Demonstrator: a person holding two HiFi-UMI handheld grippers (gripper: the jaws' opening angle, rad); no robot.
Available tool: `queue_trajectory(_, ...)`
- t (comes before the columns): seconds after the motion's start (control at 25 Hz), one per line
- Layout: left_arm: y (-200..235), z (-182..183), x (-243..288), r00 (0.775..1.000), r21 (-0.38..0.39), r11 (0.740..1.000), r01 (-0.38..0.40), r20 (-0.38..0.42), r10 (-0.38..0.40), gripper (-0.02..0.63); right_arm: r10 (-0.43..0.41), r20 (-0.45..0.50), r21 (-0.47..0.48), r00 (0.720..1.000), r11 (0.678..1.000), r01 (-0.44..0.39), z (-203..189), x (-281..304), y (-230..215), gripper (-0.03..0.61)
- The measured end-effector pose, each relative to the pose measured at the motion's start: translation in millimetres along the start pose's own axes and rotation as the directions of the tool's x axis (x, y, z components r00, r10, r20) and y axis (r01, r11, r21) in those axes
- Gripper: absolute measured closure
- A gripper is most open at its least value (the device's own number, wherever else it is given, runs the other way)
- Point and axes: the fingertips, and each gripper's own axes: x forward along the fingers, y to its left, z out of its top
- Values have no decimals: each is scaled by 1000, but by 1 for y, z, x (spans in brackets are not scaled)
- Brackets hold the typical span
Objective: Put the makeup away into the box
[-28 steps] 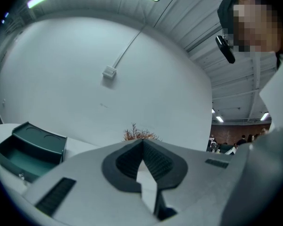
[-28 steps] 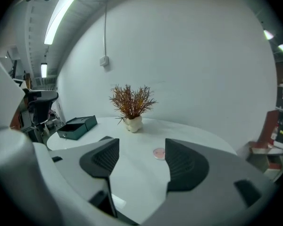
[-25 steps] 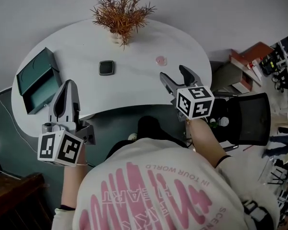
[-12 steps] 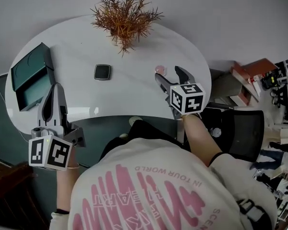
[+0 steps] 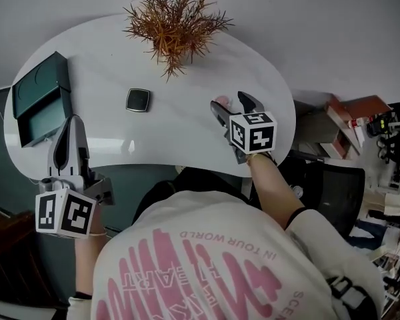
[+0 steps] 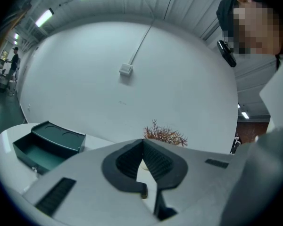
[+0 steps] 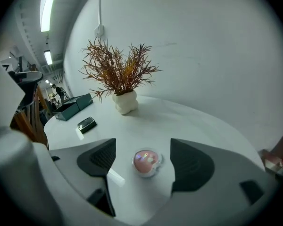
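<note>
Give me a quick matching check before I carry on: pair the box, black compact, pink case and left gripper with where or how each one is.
1. box
2. black compact
3. pink case
4. left gripper

A. between the jaws of the open right gripper
B. lid open, left end of the table
C. shut, empty
D. mid-table, left of the plant

Pairs: 1-B; 2-D; 3-A; 4-C.

White rounded desk. Dried plant in a white pot stands near its far edge. Black square compact lies front-left of the plant, pink round compact front-right of it. Open teal box sits far left of the plant, at the desk edge.
</note>
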Motion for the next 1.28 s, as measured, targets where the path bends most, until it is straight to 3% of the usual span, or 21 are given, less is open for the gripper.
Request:
queue_trajectory(0.6, 2, -2, 4, 999, 15, 999, -35, -16, 36, 612, 5, -122, -43, 993, 999, -10, -25, 30, -4, 225)
queue_trajectory(1.28, 10, -2, 6, 1000, -8, 1000, -28, -4, 28, 612, -34, -149, -59, 988, 998, 25, -27, 33, -5, 230)
